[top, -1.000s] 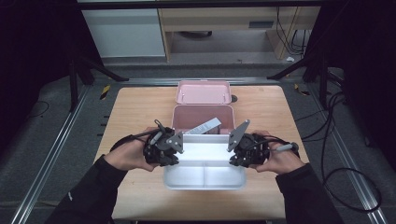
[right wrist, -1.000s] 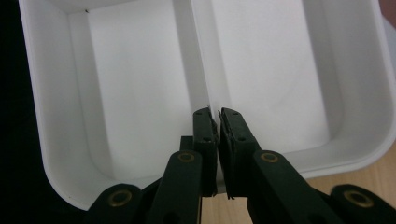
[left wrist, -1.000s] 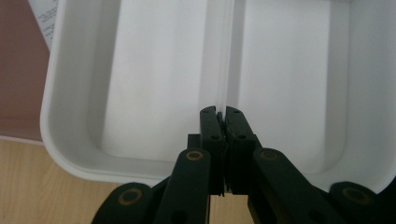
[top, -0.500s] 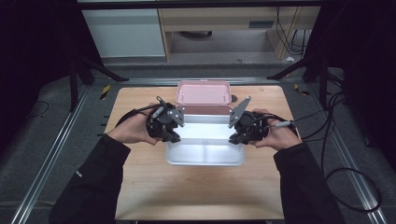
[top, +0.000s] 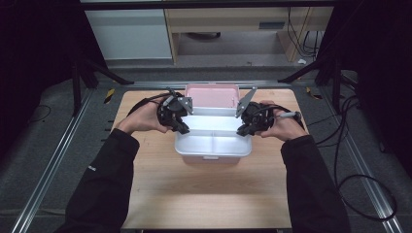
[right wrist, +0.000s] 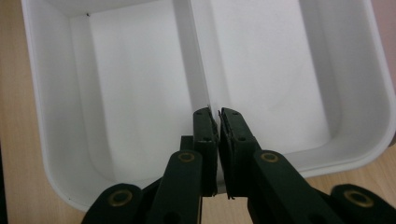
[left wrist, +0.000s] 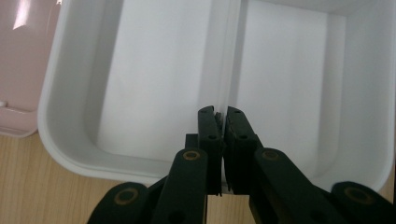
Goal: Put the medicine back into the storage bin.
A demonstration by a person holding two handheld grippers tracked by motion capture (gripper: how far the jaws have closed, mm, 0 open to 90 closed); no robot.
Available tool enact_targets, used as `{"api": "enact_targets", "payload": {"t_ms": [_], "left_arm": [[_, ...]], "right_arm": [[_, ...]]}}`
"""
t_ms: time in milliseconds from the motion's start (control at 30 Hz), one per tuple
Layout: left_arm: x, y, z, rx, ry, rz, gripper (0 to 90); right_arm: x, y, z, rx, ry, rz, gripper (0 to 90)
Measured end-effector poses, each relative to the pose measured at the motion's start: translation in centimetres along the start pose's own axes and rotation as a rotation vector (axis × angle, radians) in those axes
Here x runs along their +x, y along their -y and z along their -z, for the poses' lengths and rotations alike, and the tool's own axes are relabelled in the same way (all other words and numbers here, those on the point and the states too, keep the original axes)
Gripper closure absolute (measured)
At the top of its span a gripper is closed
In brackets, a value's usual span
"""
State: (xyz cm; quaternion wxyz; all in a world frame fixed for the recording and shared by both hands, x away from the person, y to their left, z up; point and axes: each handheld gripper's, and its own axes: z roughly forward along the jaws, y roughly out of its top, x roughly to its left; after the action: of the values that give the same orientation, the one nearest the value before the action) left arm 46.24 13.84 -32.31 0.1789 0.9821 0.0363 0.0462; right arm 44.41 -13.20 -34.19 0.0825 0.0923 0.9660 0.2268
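- Since a second ago the white tray (top: 213, 145) has travelled away from the near edge of the table (top: 209, 199) toward the pink box (top: 212, 93), and both of my hands have gone with it; it now sits against that box, seemingly over its near part.
- Left gripper (top: 180, 127) is clamped on the tray's left end: in the left gripper view my jaws are nearly closed, with only a thin slit between them, and the rim of the tray (left wrist: 70, 158), just where its centre divider (left wrist: 229, 56) meets the wall, sits in that slit.
- Right gripper (top: 243, 128) does the same at the tray's right end; in the right gripper view the jaws are pinched on the rim (right wrist: 93, 193) at the foot of the divider (right wrist: 196, 60).
- Handling, as I judge it: thin moulded plastic, empty in both compartments, so light and fairly stiff, but smooth and glossy, so it could slip or flex if I pull unevenly.
- Best hold is where I already have it, on the two short walls at the divider, where the wall is stiffened and the load balances between my hands.
- Long axis of the tray runs left to right across the table, parallel to the pink box's long side; the divider runs along that same line, from one of my grippers to the other.
- Open side faces up, and the tray looks level.
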Motion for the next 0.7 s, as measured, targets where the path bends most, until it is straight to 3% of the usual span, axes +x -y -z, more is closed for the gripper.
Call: {"api": "enact_targets", "payload": {"t_ms": [400,700], "left_arm": [[3.1,0.4,-1.5,-0.003,-0.007,0.047,85.3],[4.3,0.9,-2.4,0.018,-0.016,0.076,85.2]], "right_arm": [[-2.9,-0.4,-1.4,0.017,0.012,-0.011,85.5],[-4.4,-0.8,-2.6,0.005,0.021,-0.024,84.1]]}}
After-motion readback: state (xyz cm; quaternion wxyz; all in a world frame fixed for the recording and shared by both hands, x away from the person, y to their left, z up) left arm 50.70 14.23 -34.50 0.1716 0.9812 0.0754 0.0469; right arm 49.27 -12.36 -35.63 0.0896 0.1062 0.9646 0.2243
